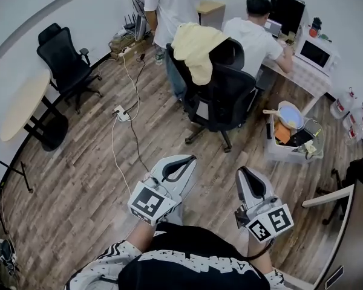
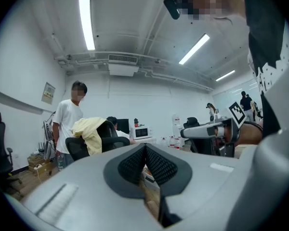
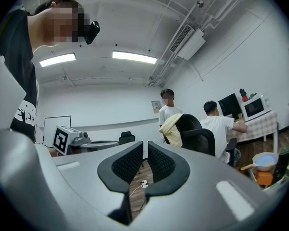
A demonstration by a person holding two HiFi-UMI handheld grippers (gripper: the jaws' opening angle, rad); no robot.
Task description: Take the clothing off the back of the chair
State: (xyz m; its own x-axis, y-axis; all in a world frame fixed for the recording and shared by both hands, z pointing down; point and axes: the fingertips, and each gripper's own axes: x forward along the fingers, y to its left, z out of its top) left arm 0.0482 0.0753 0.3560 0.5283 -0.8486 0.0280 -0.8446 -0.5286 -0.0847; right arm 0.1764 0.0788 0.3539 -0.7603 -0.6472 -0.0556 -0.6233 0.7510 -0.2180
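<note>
The yellow clothing point(image 1: 195, 48) hangs on the black chair point(image 1: 230, 92) back, far ahead. The left claw point(image 1: 189, 160), pressed together, looks nearer. The right claw point(image 1: 243, 171) is spread a little. Both hold nothing.

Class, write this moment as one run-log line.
stage: pre-reach | yellow garment: draped over black chair back | left gripper: shut, empty | right gripper: slightly open, empty

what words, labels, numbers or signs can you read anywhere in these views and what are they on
Nothing reads as clear text.
White print on the wearer's black shirt: cut off by the frame edge, unreadable.
Wall poster: too small to read.
Marker cube on the left gripper and the one on the right gripper: square patterns, no letters.
</note>
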